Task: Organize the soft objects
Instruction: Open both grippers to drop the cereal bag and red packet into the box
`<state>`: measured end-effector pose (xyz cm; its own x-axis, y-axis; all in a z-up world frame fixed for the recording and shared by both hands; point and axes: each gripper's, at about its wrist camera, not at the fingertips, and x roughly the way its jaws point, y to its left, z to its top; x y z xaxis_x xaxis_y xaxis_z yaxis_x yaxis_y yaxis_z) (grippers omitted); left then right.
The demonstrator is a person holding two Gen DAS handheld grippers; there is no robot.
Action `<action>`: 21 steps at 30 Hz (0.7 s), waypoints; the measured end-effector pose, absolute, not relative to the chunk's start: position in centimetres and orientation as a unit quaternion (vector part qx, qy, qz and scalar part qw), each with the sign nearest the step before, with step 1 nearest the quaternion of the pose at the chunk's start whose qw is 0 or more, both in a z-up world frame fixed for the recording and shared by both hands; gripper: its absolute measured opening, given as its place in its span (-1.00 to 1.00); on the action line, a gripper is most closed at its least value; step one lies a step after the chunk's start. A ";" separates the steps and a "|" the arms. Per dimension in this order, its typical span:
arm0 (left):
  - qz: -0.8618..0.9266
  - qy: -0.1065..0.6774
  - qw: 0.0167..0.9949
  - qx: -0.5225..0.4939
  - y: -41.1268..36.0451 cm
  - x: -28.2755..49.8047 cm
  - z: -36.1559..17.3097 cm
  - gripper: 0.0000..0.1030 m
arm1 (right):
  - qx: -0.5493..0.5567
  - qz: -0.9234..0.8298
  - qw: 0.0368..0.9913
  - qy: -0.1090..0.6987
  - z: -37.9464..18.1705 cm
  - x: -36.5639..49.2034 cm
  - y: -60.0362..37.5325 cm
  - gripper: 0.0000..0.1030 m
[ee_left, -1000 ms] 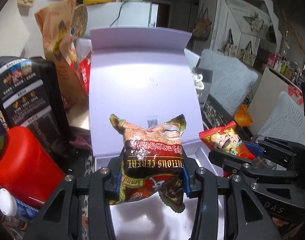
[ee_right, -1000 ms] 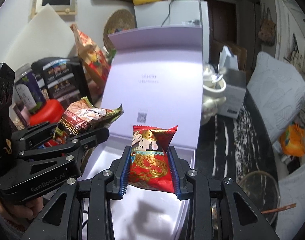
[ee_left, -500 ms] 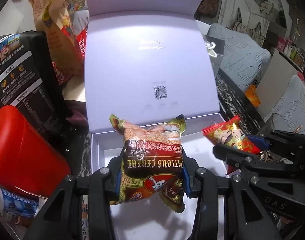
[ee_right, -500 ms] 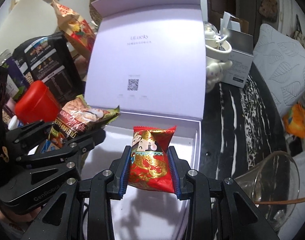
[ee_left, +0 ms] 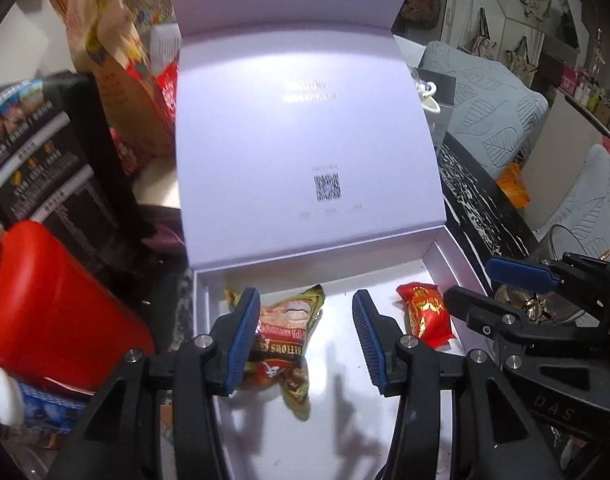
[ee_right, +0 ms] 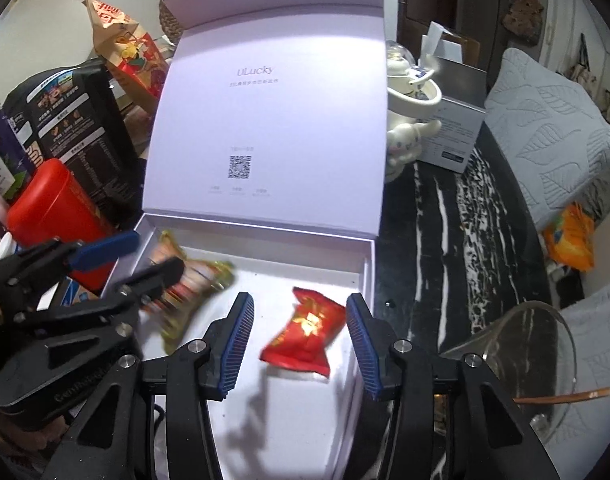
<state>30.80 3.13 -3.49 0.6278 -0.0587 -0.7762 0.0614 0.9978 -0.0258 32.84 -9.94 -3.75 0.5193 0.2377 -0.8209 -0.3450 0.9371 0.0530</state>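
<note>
A white gift box (ee_left: 451, 264) stands open with its lid upright; it also shows in the right wrist view (ee_right: 367, 276). A brown-green cereal packet (ee_left: 283, 336) lies in the box at the left, also in the right wrist view (ee_right: 193, 284). A red-gold snack packet (ee_right: 305, 330) lies in the box at the right, also in the left wrist view (ee_left: 427, 314). My left gripper (ee_left: 307, 336) is open above the cereal packet. My right gripper (ee_right: 301, 344) is open above the red packet.
A red canister (ee_left: 45, 308), black printed bags (ee_left: 45, 152) and a paper snack bag (ee_left: 113, 80) crowd the left. On the dark marble table (ee_right: 465, 240) stand a white figurine (ee_right: 409, 120), a grey box (ee_right: 453, 120) and a glass bowl (ee_right: 517, 356). An orange packet (ee_right: 571, 236) lies on the right.
Both grippers opened and let go of their packets, which dropped into the box. Both grippers also moved forward and lower over the box.
</note>
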 end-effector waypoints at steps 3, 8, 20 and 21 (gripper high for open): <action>-0.034 0.424 0.905 0.001 3.2 30.5 -2.7 -0.08 | -0.056 0.164 0.872 0.457 -3.3 32.5 -10.3 -0.07; -0.039 0.409 0.912 -0.002 3.2 29.3 -0.8 -0.08 | -0.047 0.164 0.880 0.444 -2.0 31.5 -10.8 -0.07; -0.049 0.345 0.937 -0.001 2.6 25.1 4.8 -0.08 | -0.048 0.156 0.911 0.379 3.8 27.2 -11.7 -0.07; -0.049 0.341 0.939 -0.001 2.6 24.7 5.2 -0.08 | -0.050 0.153 0.914 0.373 4.2 26.8 -11.7 -0.07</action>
<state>24.73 2.62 5.18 0.7633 -0.0919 -0.6395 0.0909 0.9953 -0.0344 26.75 -11.72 4.21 0.6754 0.2431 -0.6962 -0.3175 0.9480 0.0230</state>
